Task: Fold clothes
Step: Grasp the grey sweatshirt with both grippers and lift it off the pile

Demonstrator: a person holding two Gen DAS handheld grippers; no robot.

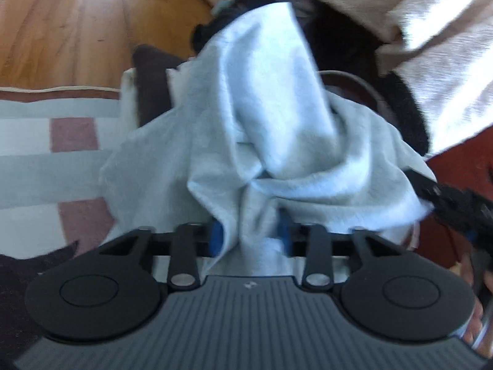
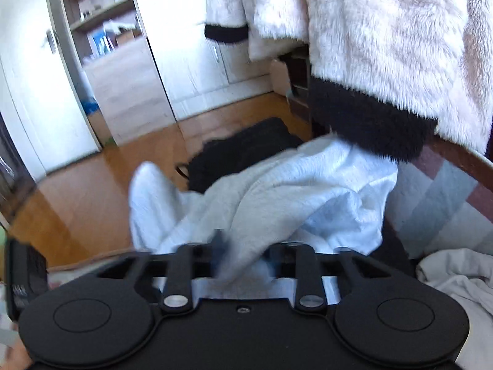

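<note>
A light grey garment (image 1: 262, 141) hangs bunched in front of me, held up between both grippers. My left gripper (image 1: 251, 237) is shut on a fold of it, the cloth draping over the blue pads. My right gripper (image 2: 243, 262) is shut on another part of the same garment (image 2: 277, 191). The right gripper also shows in the left wrist view (image 1: 456, 206) at the right edge, pinching the cloth's corner. The fingertips are mostly hidden by fabric.
A bed cover with grey, white and maroon checks (image 1: 46, 141) lies below. A cream fluffy coat with black trim (image 2: 385, 46) hangs close on the right. A black bag (image 2: 243, 151) lies on the wooden floor (image 2: 92, 203). White wardrobe doors (image 2: 191, 46) stand behind.
</note>
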